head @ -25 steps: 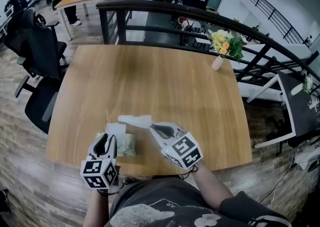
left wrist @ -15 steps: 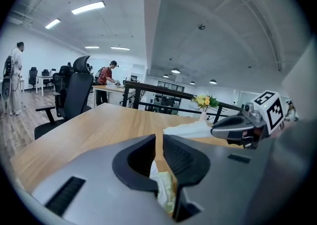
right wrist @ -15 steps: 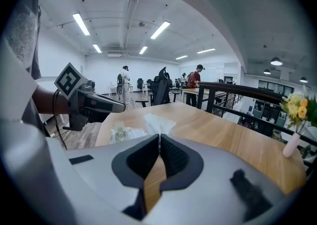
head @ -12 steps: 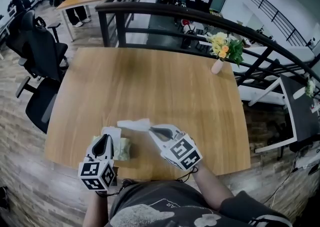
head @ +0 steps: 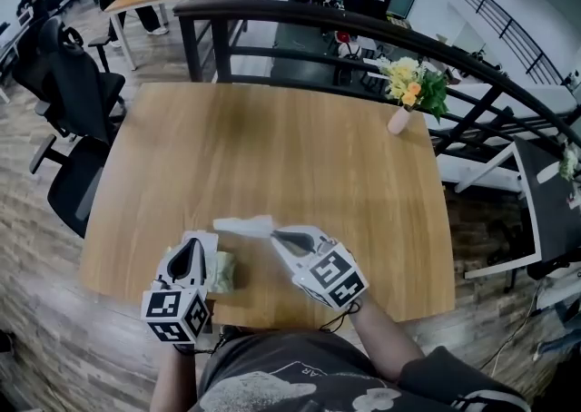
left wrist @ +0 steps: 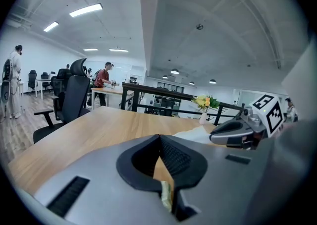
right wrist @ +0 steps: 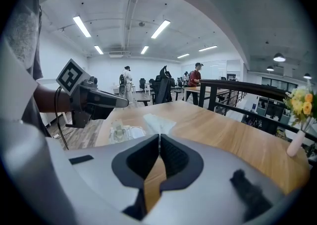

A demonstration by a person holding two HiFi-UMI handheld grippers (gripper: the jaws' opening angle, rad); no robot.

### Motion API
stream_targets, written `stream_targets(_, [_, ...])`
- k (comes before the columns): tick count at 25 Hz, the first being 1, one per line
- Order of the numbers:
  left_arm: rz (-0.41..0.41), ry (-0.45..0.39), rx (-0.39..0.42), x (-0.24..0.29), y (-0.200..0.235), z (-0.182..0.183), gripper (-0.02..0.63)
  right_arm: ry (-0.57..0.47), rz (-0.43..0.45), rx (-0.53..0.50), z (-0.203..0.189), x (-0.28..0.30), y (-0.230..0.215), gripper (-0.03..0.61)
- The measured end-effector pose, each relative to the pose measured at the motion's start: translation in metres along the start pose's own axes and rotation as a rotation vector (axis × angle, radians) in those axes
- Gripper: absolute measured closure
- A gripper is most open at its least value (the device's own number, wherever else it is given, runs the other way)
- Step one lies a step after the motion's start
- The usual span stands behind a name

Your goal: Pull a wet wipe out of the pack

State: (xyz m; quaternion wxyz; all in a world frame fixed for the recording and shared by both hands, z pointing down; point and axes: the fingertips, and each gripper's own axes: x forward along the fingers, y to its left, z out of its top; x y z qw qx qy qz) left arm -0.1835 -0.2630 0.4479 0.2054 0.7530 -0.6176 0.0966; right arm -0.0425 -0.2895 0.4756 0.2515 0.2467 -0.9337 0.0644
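Showing the thin white wet wipe [head: 243, 226] stretching leftward from the tip of the right grey two-jaw gripper [head: 286, 238], low over the light-brown wooden table [head: 272, 129] and close to its near edge. Pinching one end of that wipe between the right gripper's jaws, pressed tightly together in the right gripper view [right wrist: 158, 137], with the rest of the sheet [right wrist: 158, 122] spreading just past the tips.

Placing the flat pale-green plastic pack of wipes [head: 225, 271] on the table just nearer than the wipe, partly under the left grey two-jaw gripper [head: 193, 251]; also appearing in the right gripper view [right wrist: 121, 132], to the left of the wipe and below the left gripper [right wrist: 106, 101]. Not revealing any contact between wipe and pack.

Holding the left gripper over the pack, jaws closed tip to tip [left wrist: 158, 137], with only a sliver of the pack showing through the gap behind the tips. Catching the right gripper [left wrist: 237, 132] at the right of the left gripper view.

Including, well apart at the far right corner of the table, a small pink vase of yellow and orange flowers [head: 404, 97]. Bordering the table's far side with a black metal railing [head: 363, 24] and its left side with a black office chair [head: 77, 102].
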Motion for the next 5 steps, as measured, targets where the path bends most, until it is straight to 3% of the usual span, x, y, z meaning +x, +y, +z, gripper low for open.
stream_targets(5, [0.002, 0.010, 0.000, 0.0010, 0.0055, -0.0027, 0.600, -0.004, 0.009, 0.015, 0.0026, 0.0065, 0.0022, 0.548])
